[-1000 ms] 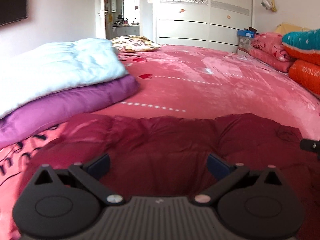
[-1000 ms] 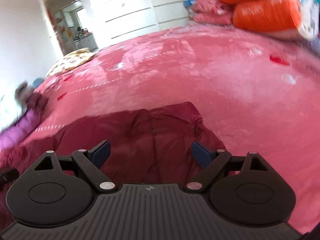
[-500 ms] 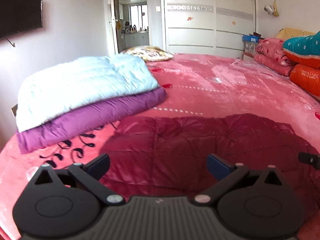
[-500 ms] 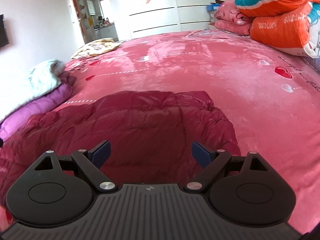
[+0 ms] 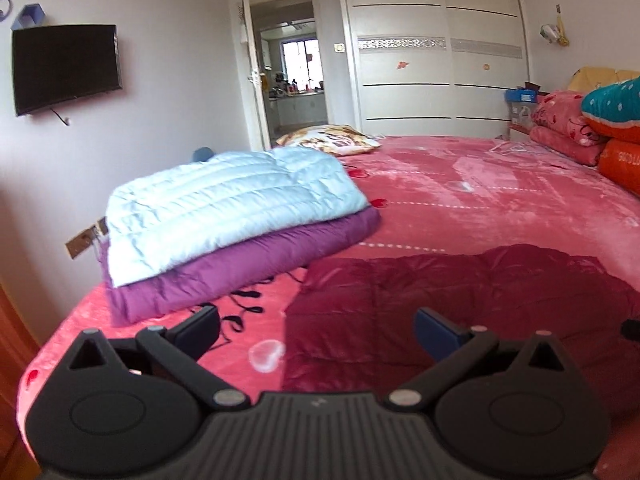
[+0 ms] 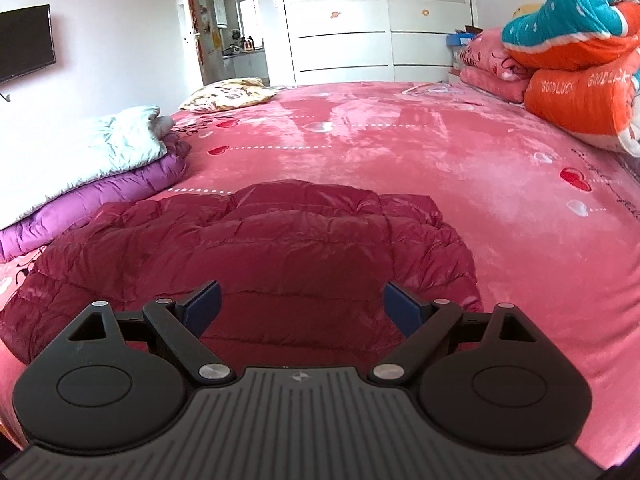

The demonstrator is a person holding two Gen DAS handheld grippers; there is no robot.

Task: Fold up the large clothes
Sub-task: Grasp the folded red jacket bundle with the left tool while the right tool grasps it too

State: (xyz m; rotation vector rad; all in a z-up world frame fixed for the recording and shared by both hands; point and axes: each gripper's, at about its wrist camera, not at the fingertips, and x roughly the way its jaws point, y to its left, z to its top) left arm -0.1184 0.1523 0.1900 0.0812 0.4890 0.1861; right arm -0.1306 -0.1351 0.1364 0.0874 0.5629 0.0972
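A: What is taking up most of the room?

B: A bed (image 6: 460,168) under a pink plush cover is filling both views. Lying on its near part is the dark red padded jacket (image 6: 256,248), spread flat and creased, in front of both claws.

A: And beside it?

B: To the left, a pale blue quilted coat (image 5: 224,208) is sitting folded on top of a purple one (image 5: 248,264), near the bed's left edge. Orange and teal bedding (image 6: 580,80) is piling up at the far right, and a patterned pillow (image 6: 228,94) is lying at the far end by the doorway.

A: How are the claws standing?

B: The left claw (image 5: 316,330) is hovering wide open over the jacket's left edge, holding nothing. The right claw (image 6: 302,306) is also gaping wide and empty, hanging above the jacket's near part, not touching it.
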